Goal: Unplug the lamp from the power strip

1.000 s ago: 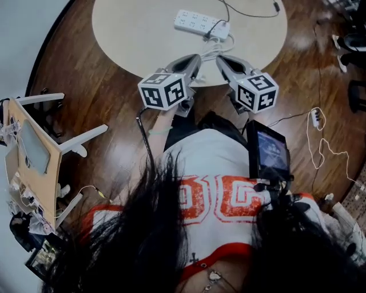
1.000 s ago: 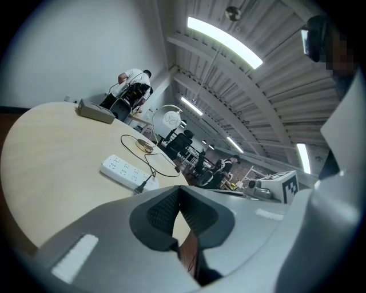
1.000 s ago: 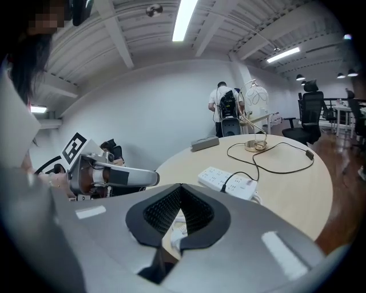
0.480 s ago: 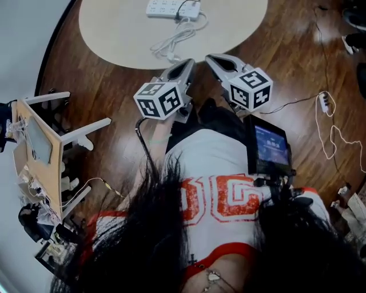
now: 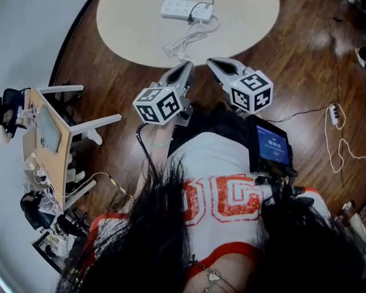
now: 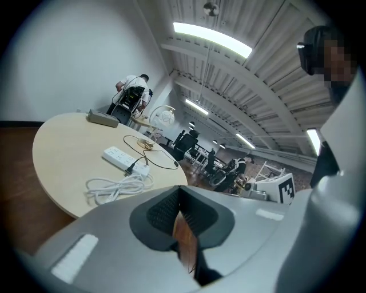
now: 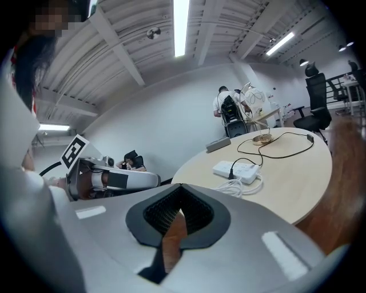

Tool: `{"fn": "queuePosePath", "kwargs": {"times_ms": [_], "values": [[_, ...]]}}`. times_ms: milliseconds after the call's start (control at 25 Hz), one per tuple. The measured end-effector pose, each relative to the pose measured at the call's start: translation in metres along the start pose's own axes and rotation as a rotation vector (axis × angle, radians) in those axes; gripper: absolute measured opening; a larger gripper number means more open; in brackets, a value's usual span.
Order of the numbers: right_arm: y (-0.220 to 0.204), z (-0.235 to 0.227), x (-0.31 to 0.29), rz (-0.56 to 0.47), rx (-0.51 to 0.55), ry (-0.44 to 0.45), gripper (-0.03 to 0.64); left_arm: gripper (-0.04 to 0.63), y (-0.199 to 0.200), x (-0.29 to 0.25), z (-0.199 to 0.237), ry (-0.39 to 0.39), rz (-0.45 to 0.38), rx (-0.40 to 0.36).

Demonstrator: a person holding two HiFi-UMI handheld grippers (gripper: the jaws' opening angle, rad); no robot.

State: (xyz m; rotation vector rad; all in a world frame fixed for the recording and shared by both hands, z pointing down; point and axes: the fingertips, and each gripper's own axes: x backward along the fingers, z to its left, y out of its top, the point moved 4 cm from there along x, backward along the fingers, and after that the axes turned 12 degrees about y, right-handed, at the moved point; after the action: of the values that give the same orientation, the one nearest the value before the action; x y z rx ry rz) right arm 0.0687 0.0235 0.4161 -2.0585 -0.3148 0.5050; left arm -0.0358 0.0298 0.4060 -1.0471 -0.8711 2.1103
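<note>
A white power strip lies on the far part of the round beige table, with a black plug in its right end. From that plug a thin black cord runs to the lamp's small gold base. The strip's own white cord lies coiled in front of it. My left gripper and right gripper hang side by side over the wooden floor, short of the table's near edge. Both are shut with nothing between the jaws. The strip also shows from the left gripper, and the strip from the right gripper.
A grey box lies at the table's far side. A wooden stand with white legs is on the floor at left. White cables trail over the floor at right. A small screen hangs at the person's waist. People and office chairs are farther back.
The table and power strip lie farther from the grippers than a second ago; the tips have come off the table's edge and are over the floor. Both grippers stay shut.
</note>
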Motion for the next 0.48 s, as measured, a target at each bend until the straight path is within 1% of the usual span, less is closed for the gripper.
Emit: {"fn": "queuePosePath", "kwargs": {"times_ms": [160, 320, 480], "values": [[0.004, 0.0, -0.002, -0.013, 0.002, -0.029, 0.0, 0.0, 0.001, -0.001, 0.007, -0.007, -0.003, 0.015], [0.01, 0.0, -0.001, -0.026, 0.005, -0.058, 0.0, 0.0, 0.003, -0.003, 0.009, -0.032, 0.022, 0.002], [0.012, -0.002, 0.0, -0.011, 0.021, -0.077, 0.0, 0.0, 0.007, -0.007, 0.012, -0.04, 0.007, 0.02]]}}
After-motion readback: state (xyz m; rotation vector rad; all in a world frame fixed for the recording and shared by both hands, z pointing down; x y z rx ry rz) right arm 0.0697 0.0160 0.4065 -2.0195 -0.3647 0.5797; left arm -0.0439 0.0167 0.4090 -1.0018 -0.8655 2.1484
